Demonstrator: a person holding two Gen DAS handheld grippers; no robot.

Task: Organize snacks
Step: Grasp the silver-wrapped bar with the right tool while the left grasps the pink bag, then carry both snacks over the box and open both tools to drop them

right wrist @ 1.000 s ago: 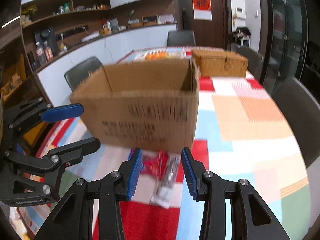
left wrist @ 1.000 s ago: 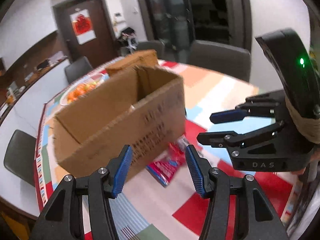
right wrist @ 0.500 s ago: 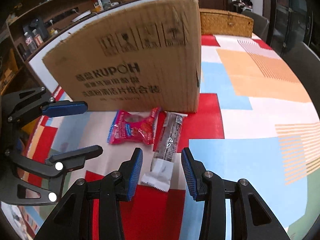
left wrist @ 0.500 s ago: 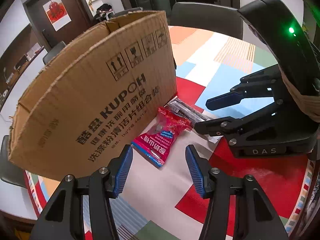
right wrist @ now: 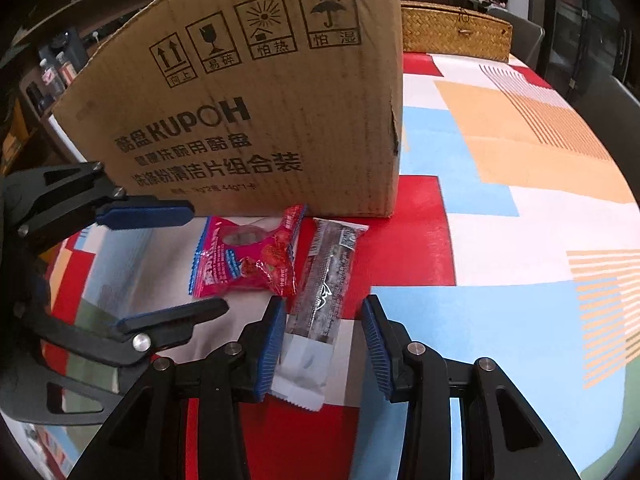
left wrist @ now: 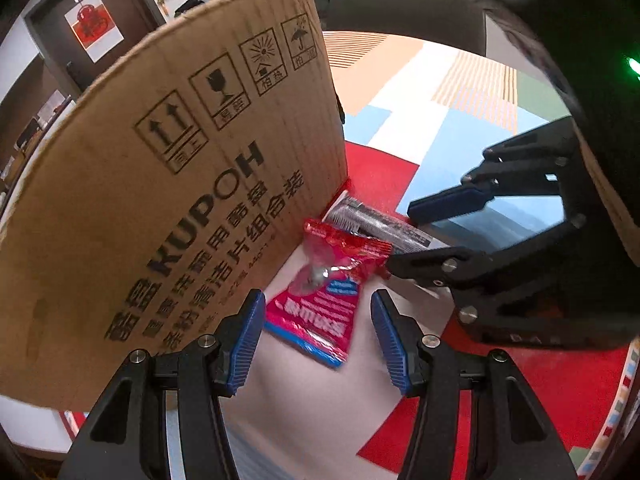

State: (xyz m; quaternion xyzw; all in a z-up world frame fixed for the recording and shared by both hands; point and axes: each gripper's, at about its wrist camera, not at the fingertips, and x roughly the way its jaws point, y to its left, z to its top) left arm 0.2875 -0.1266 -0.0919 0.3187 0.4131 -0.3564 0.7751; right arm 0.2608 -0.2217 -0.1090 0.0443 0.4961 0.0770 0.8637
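A pink-red snack packet [left wrist: 324,300] [right wrist: 244,258] lies on the table in front of a brown KUPOH cardboard box [left wrist: 168,184] [right wrist: 256,104]. A dark, clear-wrapped snack bar [right wrist: 324,292] [left wrist: 380,226] lies beside it on the right. My left gripper [left wrist: 318,340] is open, its jaws low on either side of the packet's near end; it also shows in the right wrist view [right wrist: 160,264]. My right gripper [right wrist: 324,344] is open, its jaws on either side of the bar's near end; it also shows in the left wrist view [left wrist: 424,232].
The table [right wrist: 500,240] has a cloth of red, blue, white and orange patches. A woven wicker box [right wrist: 452,32] stands behind the cardboard box. A grey chair [left wrist: 404,12] stands at the far edge. Shelves and a counter lie beyond.
Both grippers have come down and closer to the table. The box now fills the view and each pair of open jaws now stands around its own snack.
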